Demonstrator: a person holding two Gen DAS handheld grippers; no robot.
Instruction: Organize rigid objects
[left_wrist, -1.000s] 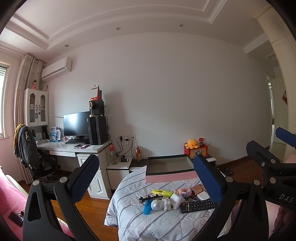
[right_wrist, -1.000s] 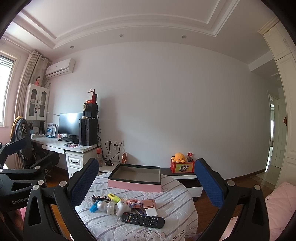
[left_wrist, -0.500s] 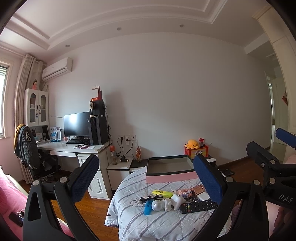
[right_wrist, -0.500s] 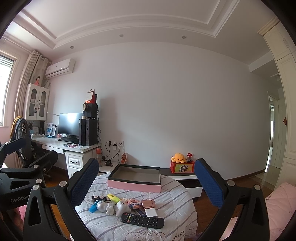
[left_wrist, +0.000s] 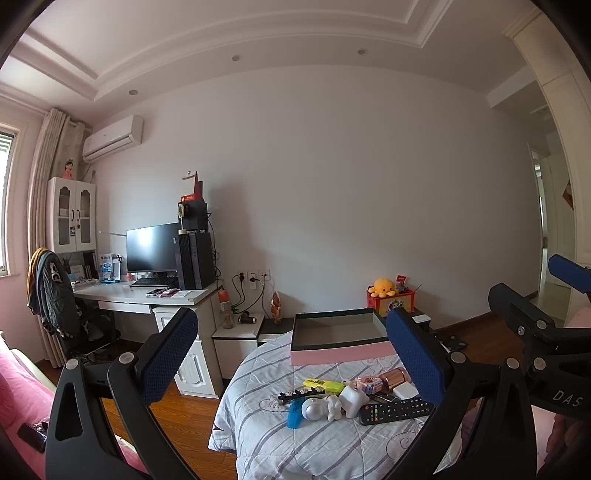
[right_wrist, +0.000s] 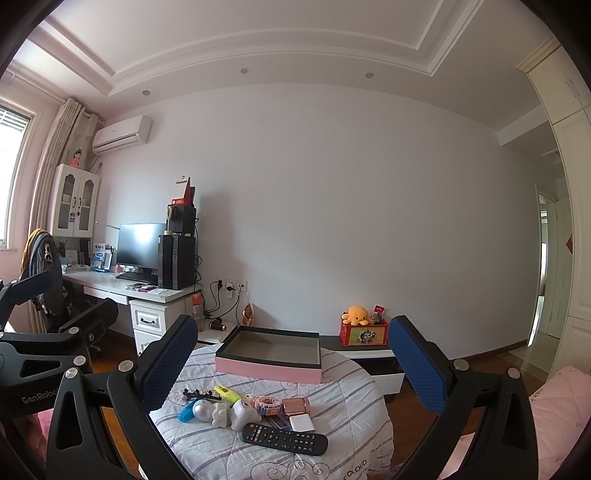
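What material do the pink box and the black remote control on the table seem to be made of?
Pink box: probably cardboard, matte; thin straight walls, dull grey inside. Black remote control: likely hard plastic with small, perhaps rubber buttons. The pictures cannot confirm either.

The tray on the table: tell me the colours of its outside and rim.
Pink outer walls, black rim, on the tray; clearest in the right wrist view.

Far left, a monitor (left_wrist: 152, 248) and dark PC tower (left_wrist: 195, 260) are sitting on a white desk (left_wrist: 140, 295), air conditioner (left_wrist: 112, 138) hanging above, yellow octopus plush (right_wrist: 356, 315) chilling far right.
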